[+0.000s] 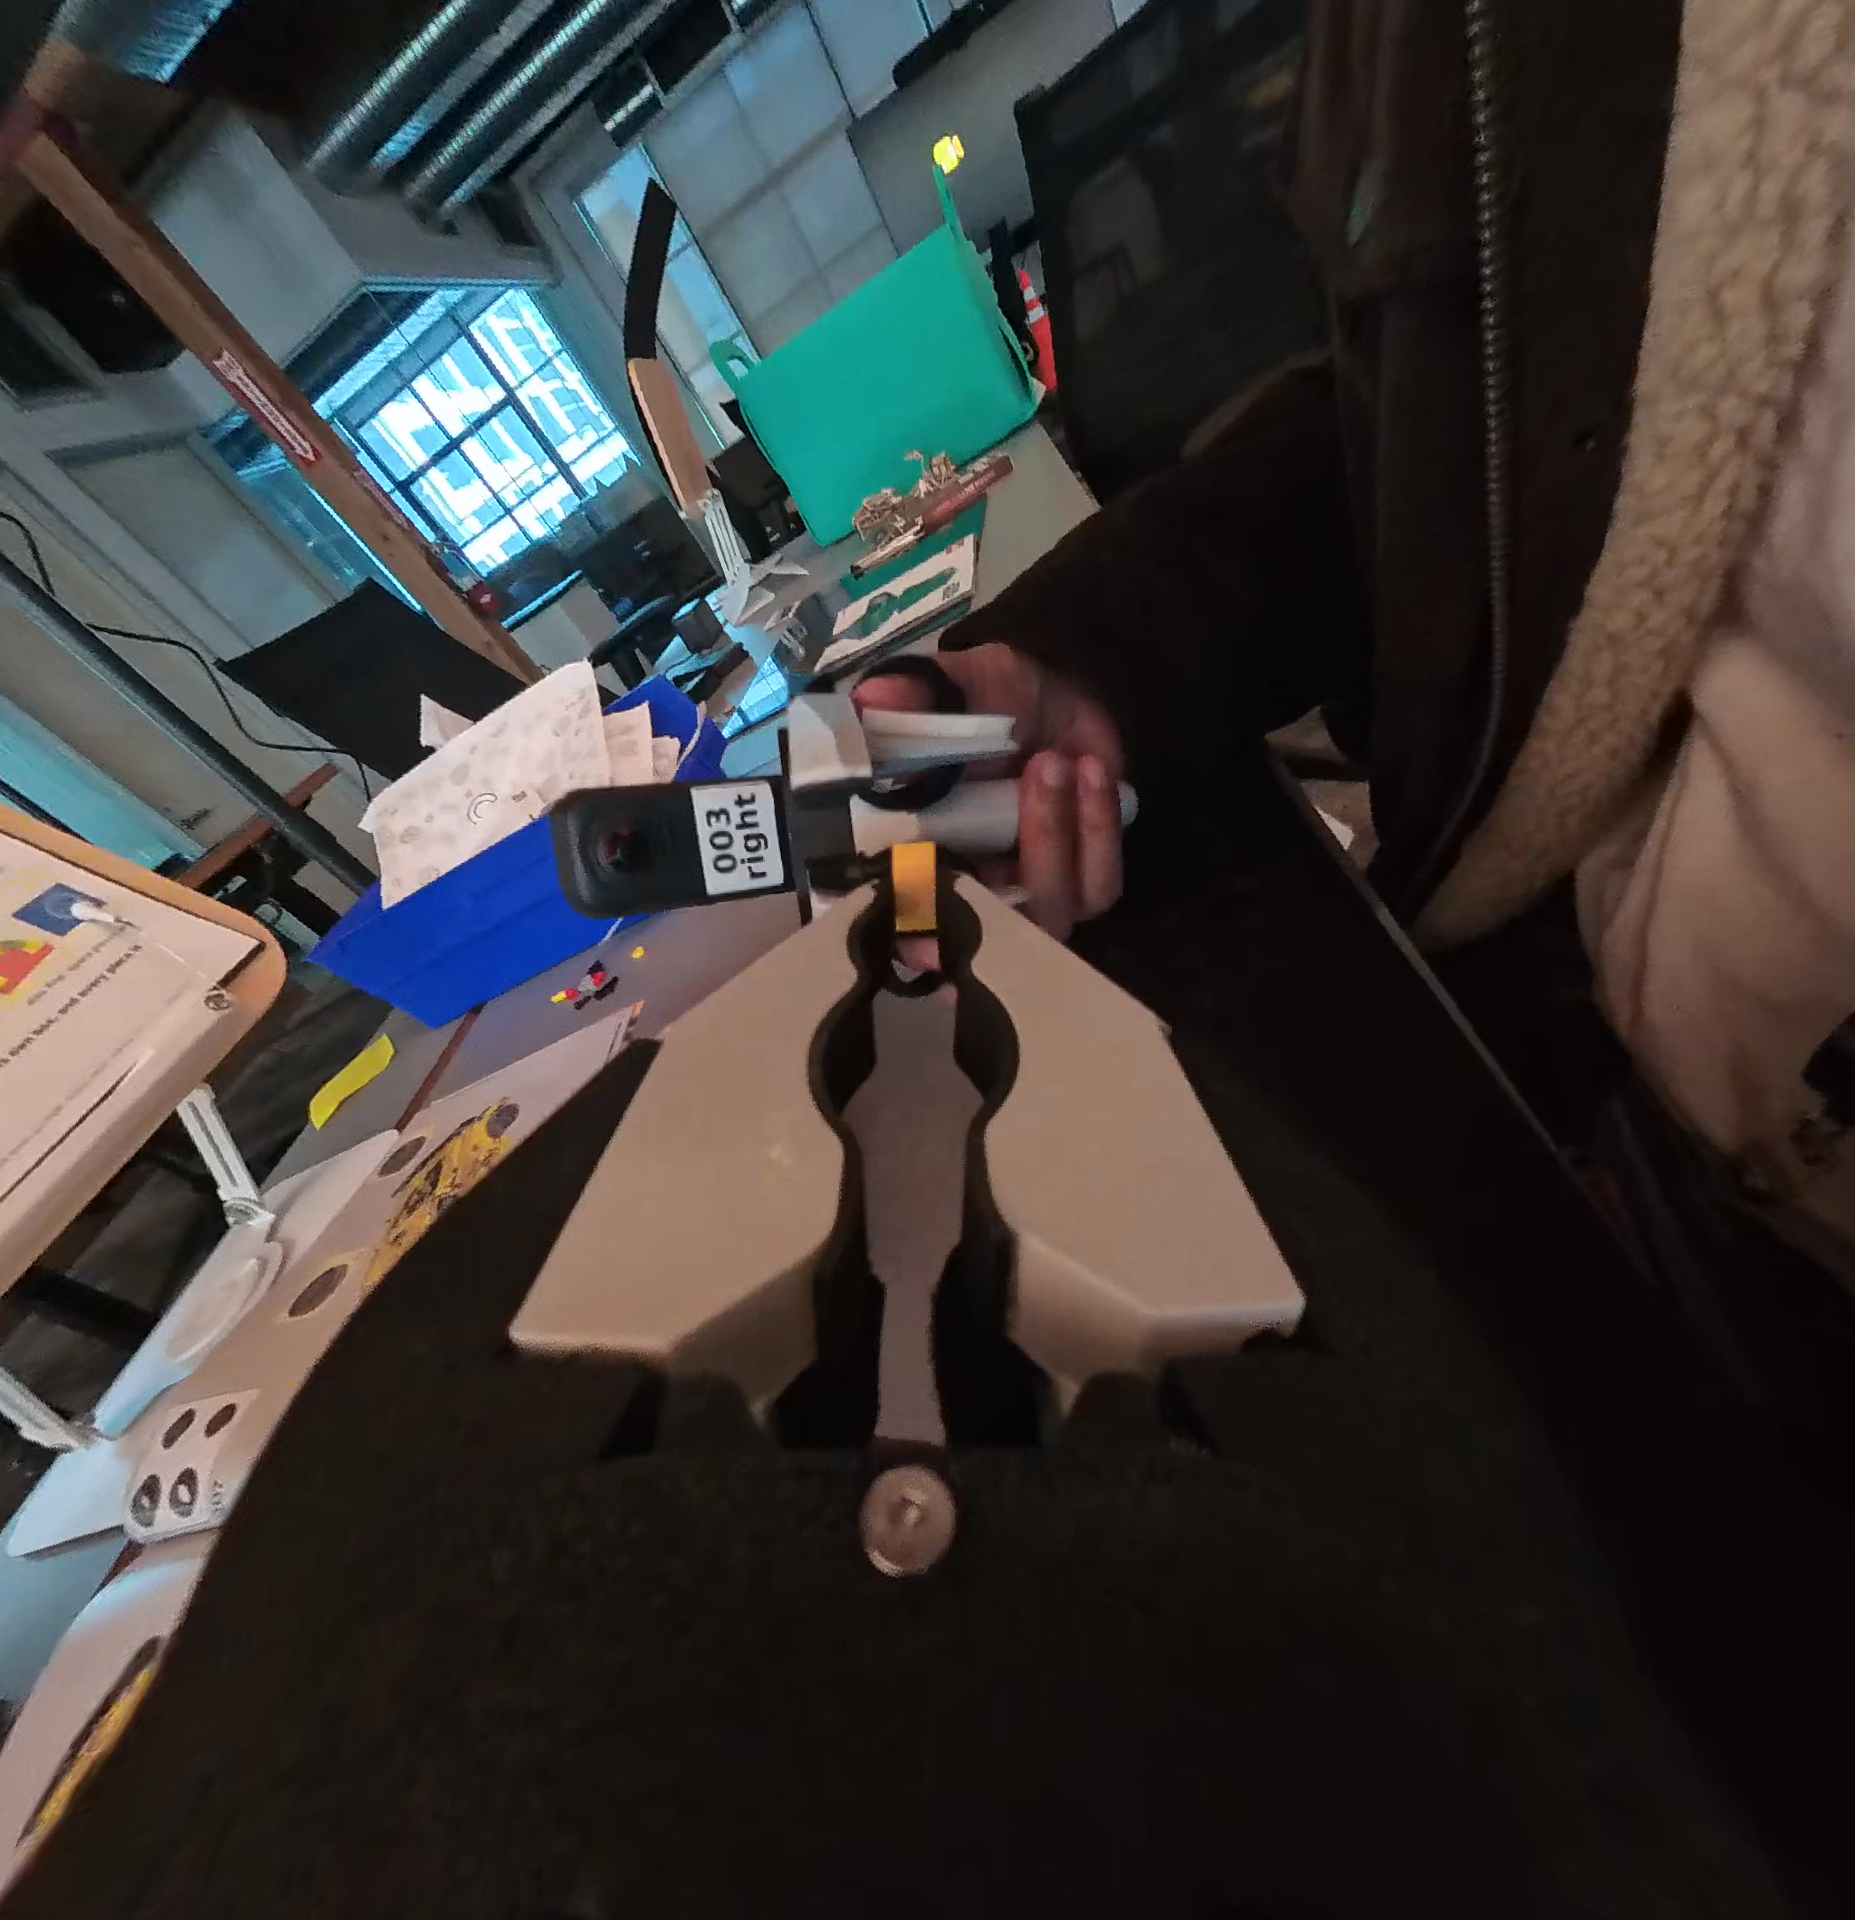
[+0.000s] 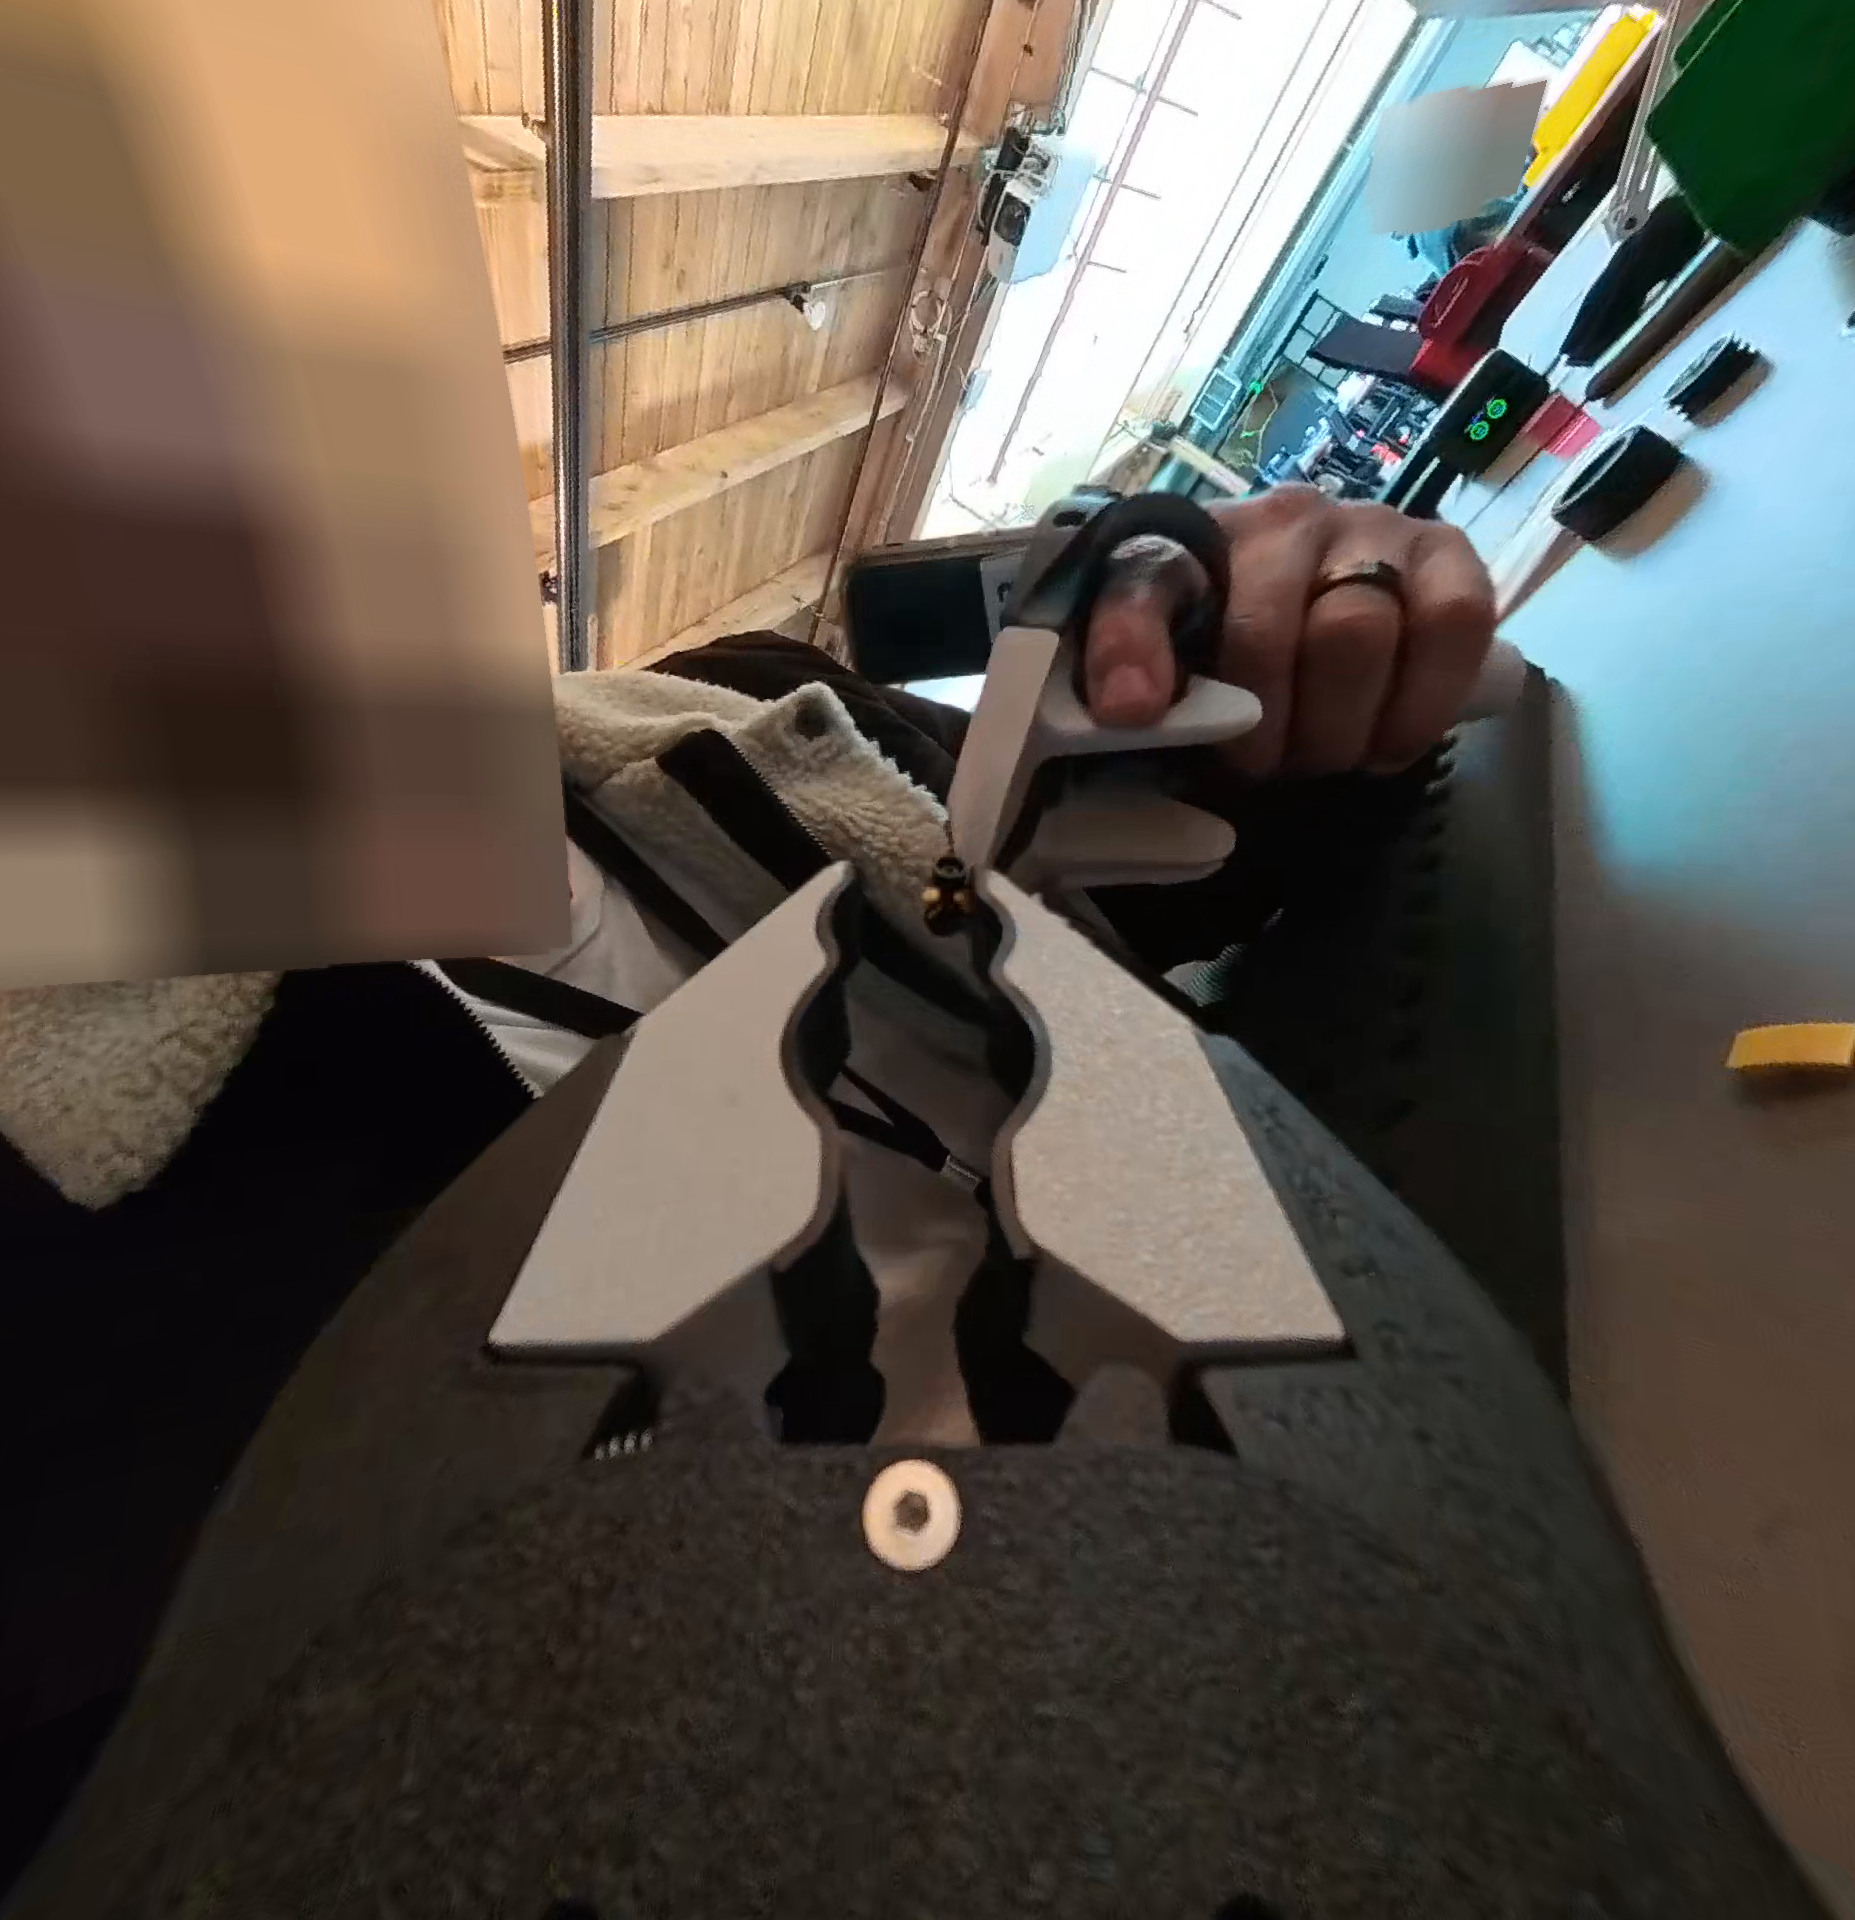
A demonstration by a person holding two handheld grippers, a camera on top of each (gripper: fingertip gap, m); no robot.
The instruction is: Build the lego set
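**Fingers closed on small lego pieces, held above the table**

Fingertips of the left gripper (image 1: 915,914) clamp a yellow lego piece (image 1: 914,883). Right gripper (image 2: 949,902) pinches a small black-and-gold lego part (image 2: 947,900) at its tips. Both pieces are raised in front of the person's fleece-lined jacket (image 1: 1681,623). Loose lego bits (image 1: 588,987) lie on the grey table (image 1: 694,987) beside a blue bin (image 1: 487,914). Another yellow piece (image 2: 1794,1045) lies on the table, well apart.

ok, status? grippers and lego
Left gripper shut on yellow piece. Right gripper shut on small black-yellow piece. Both raised, facing each other; nothing between.
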